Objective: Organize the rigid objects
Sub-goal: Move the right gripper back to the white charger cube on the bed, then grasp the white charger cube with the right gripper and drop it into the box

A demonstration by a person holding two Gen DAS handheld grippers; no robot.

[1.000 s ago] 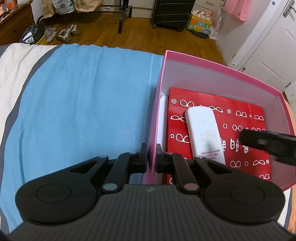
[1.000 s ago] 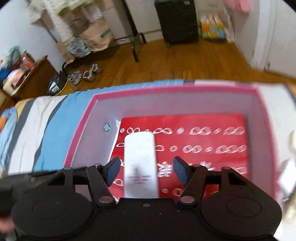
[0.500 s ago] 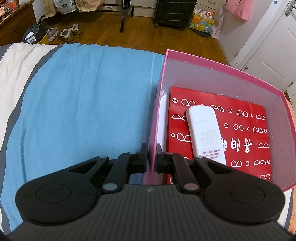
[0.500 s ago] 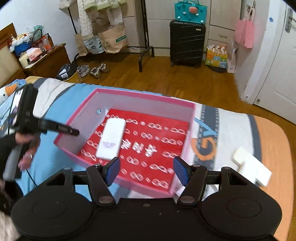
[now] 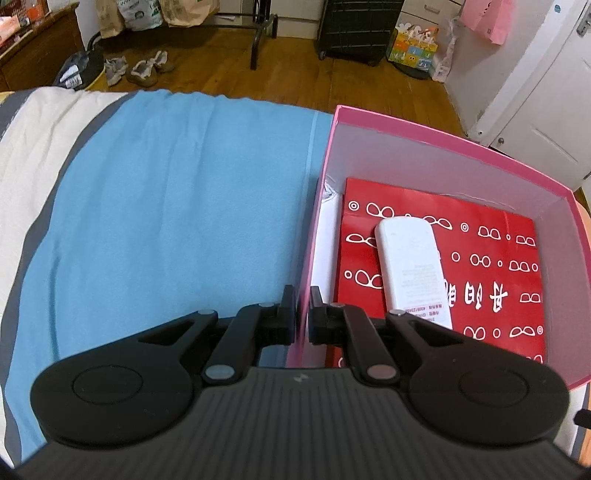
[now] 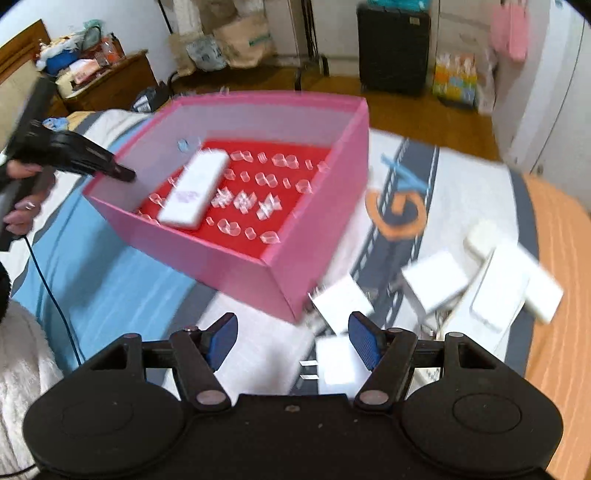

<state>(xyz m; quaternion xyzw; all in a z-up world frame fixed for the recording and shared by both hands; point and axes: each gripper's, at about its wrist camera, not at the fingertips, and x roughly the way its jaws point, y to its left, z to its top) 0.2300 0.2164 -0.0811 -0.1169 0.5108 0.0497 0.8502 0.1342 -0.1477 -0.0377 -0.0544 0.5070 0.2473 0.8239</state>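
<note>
A pink box (image 5: 436, 133) with a red patterned liner (image 5: 491, 266) stands on the bed. A white remote (image 5: 412, 266) lies in it, also in the right wrist view (image 6: 195, 190). My left gripper (image 5: 303, 314) is shut on the box's left wall (image 5: 314, 236), seen from the right wrist view too (image 6: 122, 173). My right gripper (image 6: 291, 341) is open and empty, above the bed right of the box (image 6: 236, 254). Several white chargers and small boxes lie there: a plug charger (image 6: 338, 363) by the right finger, another (image 6: 341, 302) beyond, a block (image 6: 436, 282), a flat box (image 6: 498, 291).
The bedspread is blue (image 5: 166, 221) left of the box and striped with an orange logo (image 6: 400, 210) on the right. Beyond the bed are wooden floor, shoes (image 5: 142, 68), a black suitcase (image 5: 360, 29) and a door (image 5: 546, 92).
My right gripper has drawn back out of the box and swung right, bringing the white chargers into view. The remote stays in the box. My left gripper has not moved.
</note>
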